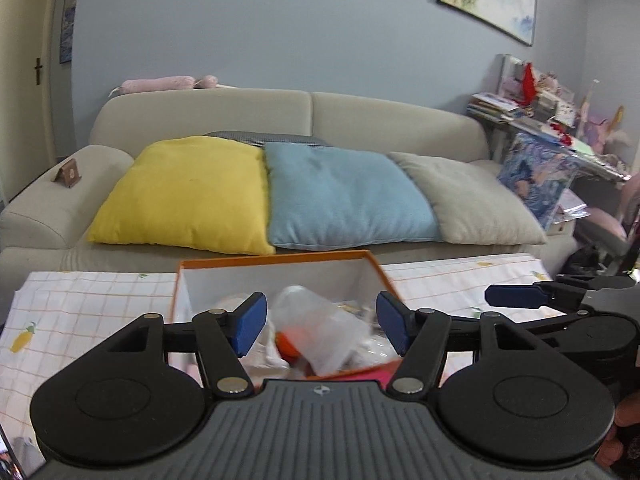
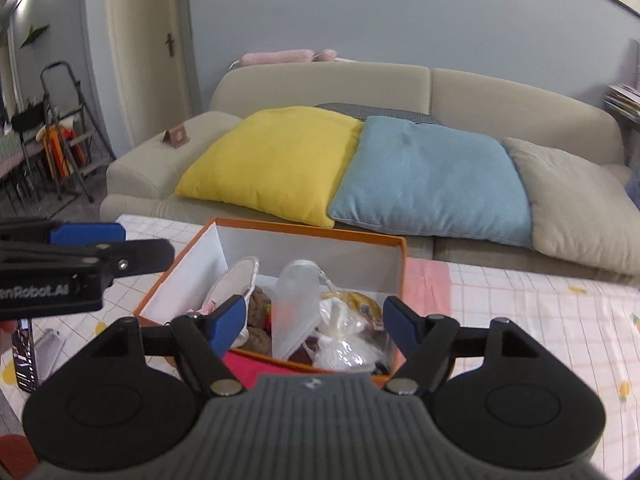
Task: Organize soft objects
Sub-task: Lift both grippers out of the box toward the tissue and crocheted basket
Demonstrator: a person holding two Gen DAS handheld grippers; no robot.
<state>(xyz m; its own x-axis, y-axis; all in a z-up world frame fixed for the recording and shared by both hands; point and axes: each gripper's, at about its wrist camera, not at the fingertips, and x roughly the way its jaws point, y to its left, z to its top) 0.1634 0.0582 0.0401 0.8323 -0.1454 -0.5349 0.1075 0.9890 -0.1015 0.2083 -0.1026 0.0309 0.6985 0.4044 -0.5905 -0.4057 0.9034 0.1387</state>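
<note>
In the orange box (image 2: 402, 264), clear plastic-wrapped soft items (image 2: 320, 320) lie heaped.

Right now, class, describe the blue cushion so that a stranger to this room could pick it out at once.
Find the beige sofa against the grey wall, behind the orange box. Three cushions lie in a row on its seat. The blue cushion is the middle one, between the yellow cushion and the beige cushion.

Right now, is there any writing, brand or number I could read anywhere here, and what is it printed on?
"enRobot.AI": white letters on the side of the left hand-held gripper, cut off at the picture's left edge.
Small emblem on the right hand-held gripper body: a logo, no letters.
Phone screen and stacked books: too blurred to read.
</note>
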